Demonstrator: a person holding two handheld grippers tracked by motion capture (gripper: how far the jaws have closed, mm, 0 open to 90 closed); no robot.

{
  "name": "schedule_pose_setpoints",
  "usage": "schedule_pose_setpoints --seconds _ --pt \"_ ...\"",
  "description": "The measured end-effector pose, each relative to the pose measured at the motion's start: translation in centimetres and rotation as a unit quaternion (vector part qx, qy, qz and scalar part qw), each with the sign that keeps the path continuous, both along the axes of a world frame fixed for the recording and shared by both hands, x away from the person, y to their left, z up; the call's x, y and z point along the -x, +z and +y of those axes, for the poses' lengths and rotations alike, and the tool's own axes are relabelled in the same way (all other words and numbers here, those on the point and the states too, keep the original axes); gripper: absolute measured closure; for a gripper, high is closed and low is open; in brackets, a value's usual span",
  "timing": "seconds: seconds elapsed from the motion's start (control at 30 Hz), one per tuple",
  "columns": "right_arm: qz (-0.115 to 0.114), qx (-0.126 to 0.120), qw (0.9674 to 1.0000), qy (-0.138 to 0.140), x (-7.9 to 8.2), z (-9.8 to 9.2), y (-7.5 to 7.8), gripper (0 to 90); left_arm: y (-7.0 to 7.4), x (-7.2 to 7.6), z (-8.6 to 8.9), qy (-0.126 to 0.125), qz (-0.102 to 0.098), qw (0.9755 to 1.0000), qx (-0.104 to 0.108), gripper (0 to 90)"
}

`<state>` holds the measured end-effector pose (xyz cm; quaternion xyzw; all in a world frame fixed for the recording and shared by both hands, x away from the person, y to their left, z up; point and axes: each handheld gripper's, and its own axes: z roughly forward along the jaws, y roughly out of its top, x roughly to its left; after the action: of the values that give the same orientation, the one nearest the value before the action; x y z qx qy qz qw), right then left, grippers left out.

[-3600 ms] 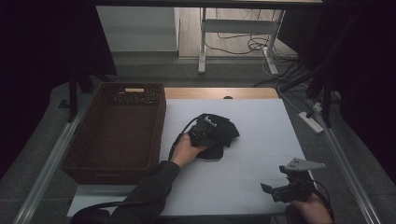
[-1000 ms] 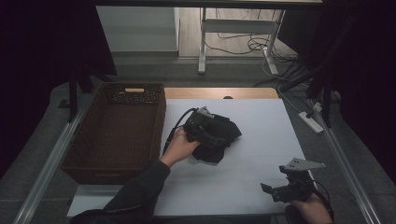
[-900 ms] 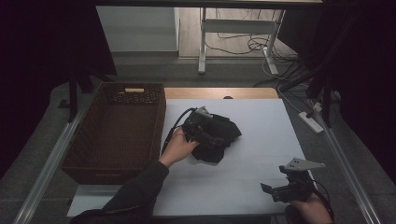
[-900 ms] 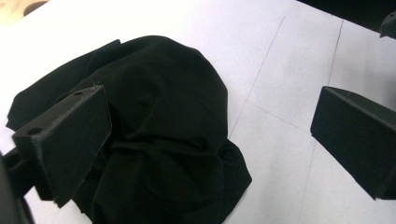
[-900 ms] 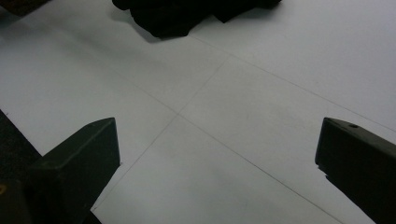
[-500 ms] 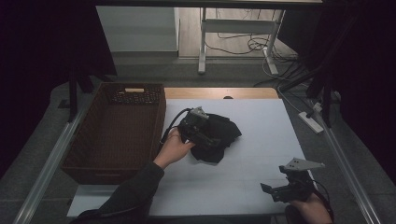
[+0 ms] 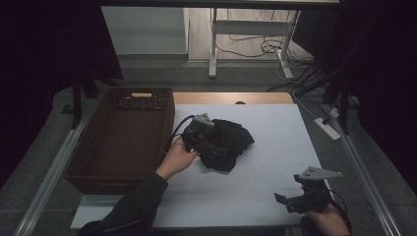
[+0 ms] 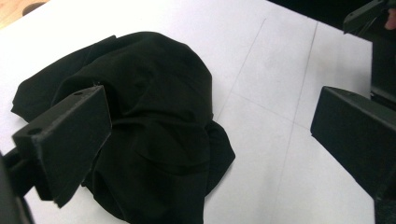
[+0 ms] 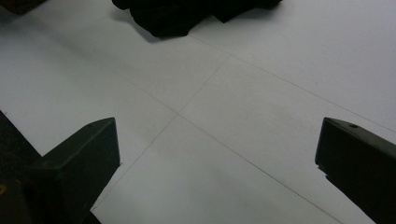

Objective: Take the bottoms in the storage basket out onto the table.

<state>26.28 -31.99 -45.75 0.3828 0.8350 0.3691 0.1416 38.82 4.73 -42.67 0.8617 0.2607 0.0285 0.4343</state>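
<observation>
Table (image 7: pixel 275 196), white top, carries everything. Wicker basket (image 7: pixel 123 140) along left edge, looks empty. Black cloth (image 7: pixel 231 145) crumpled mid-table, just right of basket, not lifted. Left gripper (image 7: pixel 204 140) over cloth's left part, jaws spread wide, one jaw on or just above fabric, nothing clamped. Right gripper (image 7: pixel 295 201) near front right corner, jaws apart, idle. Judgement: early stage, grasp pending; likely transfer to basket all left.
</observation>
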Motion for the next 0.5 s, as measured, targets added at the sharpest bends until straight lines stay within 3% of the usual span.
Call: schedule_pose_setpoints --seconds 0.5 --pt "-0.002 0.002 1.0000 -0.002 0.0 0.0 0.0 0.3 0.1 0.7 1.3 0.002 0.004 0.9999 0.009 0.0"
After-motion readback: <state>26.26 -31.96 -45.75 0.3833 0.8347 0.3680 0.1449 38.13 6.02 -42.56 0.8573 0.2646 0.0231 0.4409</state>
